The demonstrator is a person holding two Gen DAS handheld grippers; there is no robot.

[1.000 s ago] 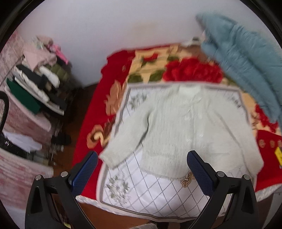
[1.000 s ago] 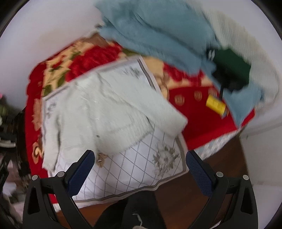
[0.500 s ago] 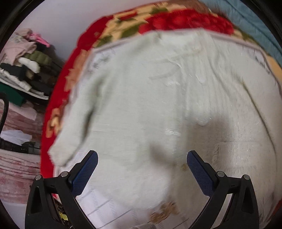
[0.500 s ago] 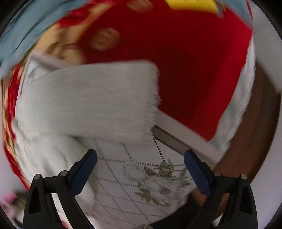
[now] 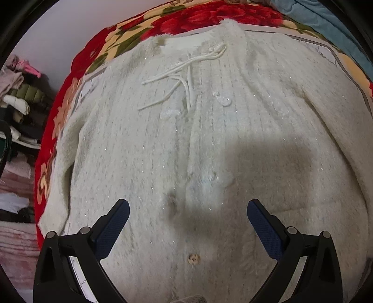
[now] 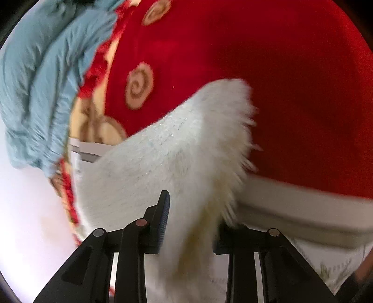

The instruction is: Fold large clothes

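Observation:
A fluffy white cardigan (image 5: 186, 139) lies spread flat, front up, on a white quilted cloth over a red floral blanket (image 5: 209, 16). Its cords and buttons show near the neck. My left gripper (image 5: 187, 216) is open just above the cardigan's lower front, holding nothing. In the right wrist view my right gripper (image 6: 191, 223) is shut on the cardigan's sleeve (image 6: 186, 151). The fuzzy cuff end sticks out past the fingers over the red blanket (image 6: 279, 70). The right finger is hidden by the fabric.
A blue fluffy garment (image 6: 39, 81) lies on the blanket beyond the sleeve, and shows at the top right of the left wrist view (image 5: 326, 21). Shelves with stacked folded clothes (image 5: 18, 98) stand to the left of the bed.
Both grippers have dropped close to the cardigan. The right gripper went from open to shut on the sleeve end. The left stays open.

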